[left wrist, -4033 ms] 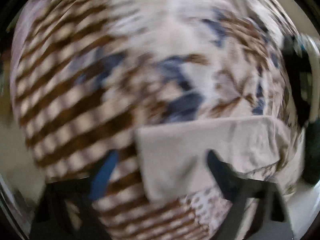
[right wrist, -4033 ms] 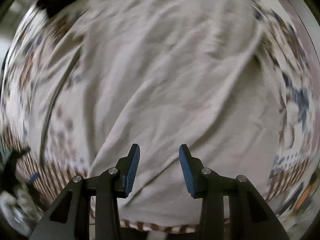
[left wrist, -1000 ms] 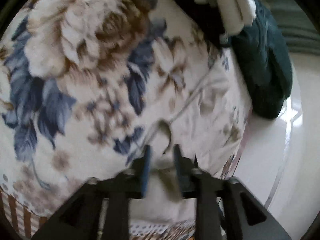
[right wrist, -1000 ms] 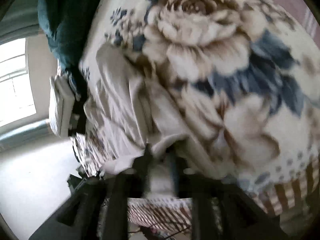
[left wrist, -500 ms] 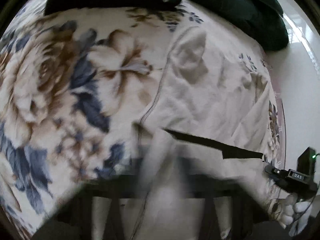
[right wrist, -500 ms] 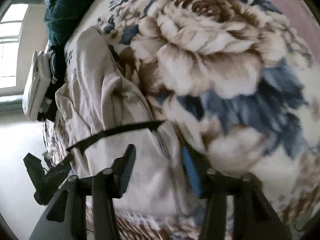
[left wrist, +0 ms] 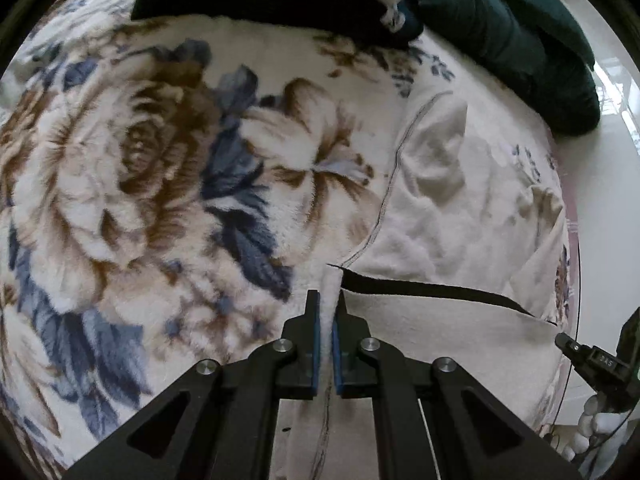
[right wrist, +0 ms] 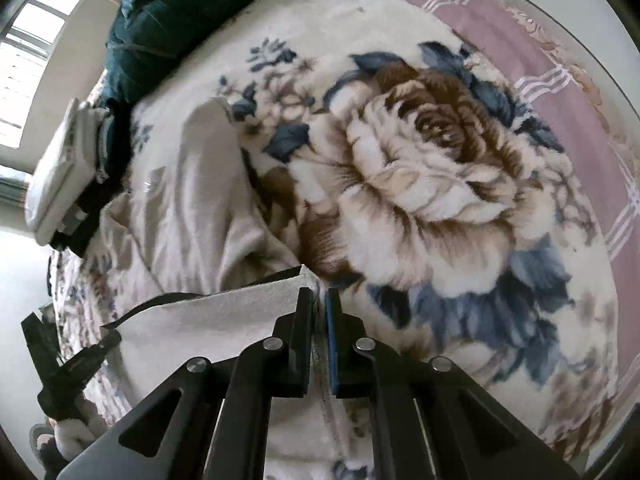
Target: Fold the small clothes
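A cream-white small garment (left wrist: 452, 216) lies on a floral fleece blanket (left wrist: 132, 184). Its near edge is lifted and stretched taut between my two grippers. My left gripper (left wrist: 329, 312) is shut on one corner of that edge. My right gripper (right wrist: 319, 308) is shut on the other corner; the garment (right wrist: 192, 200) runs off to its left, rumpled further back. Each view shows the other gripper at the side edge, the right gripper in the left wrist view (left wrist: 592, 360) and the left gripper in the right wrist view (right wrist: 68, 368).
A dark green bundle (left wrist: 512, 36) and a white and black stack (right wrist: 60, 172) lie at the blanket's far end. A mauve sheet (right wrist: 540, 64) borders the blanket. Pale floor (left wrist: 608, 128) lies beyond the bed edge.
Both grippers have closed on the garment's edge and lifted it, pulling it taut between them. Earlier the jaws were open over the flat garment.
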Available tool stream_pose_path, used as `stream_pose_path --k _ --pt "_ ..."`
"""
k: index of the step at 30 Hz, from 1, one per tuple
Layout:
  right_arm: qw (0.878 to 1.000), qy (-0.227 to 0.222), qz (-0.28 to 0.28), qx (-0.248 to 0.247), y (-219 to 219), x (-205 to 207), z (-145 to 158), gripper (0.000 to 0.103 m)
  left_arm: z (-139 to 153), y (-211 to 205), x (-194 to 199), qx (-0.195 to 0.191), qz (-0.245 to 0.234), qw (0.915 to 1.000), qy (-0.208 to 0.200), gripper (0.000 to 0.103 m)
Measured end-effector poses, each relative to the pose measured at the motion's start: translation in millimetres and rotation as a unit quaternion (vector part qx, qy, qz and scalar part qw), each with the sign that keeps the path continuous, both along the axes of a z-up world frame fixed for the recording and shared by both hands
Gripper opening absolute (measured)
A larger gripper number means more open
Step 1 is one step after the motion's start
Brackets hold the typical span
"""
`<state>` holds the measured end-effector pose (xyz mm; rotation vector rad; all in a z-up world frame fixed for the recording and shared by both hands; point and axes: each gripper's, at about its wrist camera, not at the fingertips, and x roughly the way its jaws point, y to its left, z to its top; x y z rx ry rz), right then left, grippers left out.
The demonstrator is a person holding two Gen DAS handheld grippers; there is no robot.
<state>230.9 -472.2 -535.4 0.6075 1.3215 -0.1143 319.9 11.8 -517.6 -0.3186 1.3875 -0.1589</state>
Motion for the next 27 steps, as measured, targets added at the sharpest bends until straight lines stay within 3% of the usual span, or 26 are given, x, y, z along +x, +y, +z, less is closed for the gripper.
stream_pose_path --k 3,5,6,7,9,12,16,20,24,25,26,27 --pt "0.999 0.034 0.02 0.005 5.1 10.8 -15.7 0.007 3.4 0.7 6.2 -0.02 -0.002 0.9995 0.022 0.006" --pt "0.997 0.072 0.03 0.015 6.4 17.2 -24.3 0.011 18.2 2.2 11.2 -0.022 0.0 0.9996 0.016 0.014" --pt "0.996 0.077 0.032 0.018 5.1 19.6 -22.5 0.021 27.6 2.4 16.2 -0.034 0.001 0.9994 0.004 0.027" --pt "0.997 0.071 0.033 0.026 3.7 21.3 -18.1 0.038 35.6 1.5 23.1 -0.051 -0.001 0.9986 -0.009 0.045" --pt "0.998 0.035 0.023 0.039 -1.9 28.2 0.1 0.051 47.2 -5.1 43.0 -0.061 -0.009 0.9975 -0.035 0.062" --pt "0.999 0.005 0.011 0.051 -6.2 52.8 16.5 0.051 43.9 -23.2 82.3 -0.055 -0.034 0.9968 -0.046 0.062" --pt "0.997 -0.021 -0.007 0.07 -4.3 112.0 17.0 0.051 11.7 -59.9 141.5 -0.038 -0.097 0.9945 -0.017 0.062" --pt "0.997 -0.01 -0.005 0.076 5.4 180.1 -4.3 0.051 -20.2 -84.3 176.5 -0.003 -0.132 0.9913 0.006 0.062" --pt "0.997 0.023 0.015 0.071 20.6 222.7 -27.9 0.05 -25.0 -95.3 185.3 0.006 -0.143 0.9897 -0.003 0.06" --pt "0.997 0.031 0.023 0.068 24.7 227.7 -33.1 0.048 -23.2 -96.3 185.4 0.008 -0.143 0.9896 -0.01 0.037" --pt "0.997 0.039 0.03 0.062 29.0 233.1 -38.7 0.044 -19.0 -97.7 184.7 0.011 -0.149 0.9885 -0.025 0.021" --pt "0.997 0.041 0.038 0.053 32.8 235.7 -41.7 0.022 -15.8 -98.5 184.0 0.013 -0.154 0.9876 -0.029 0.004"
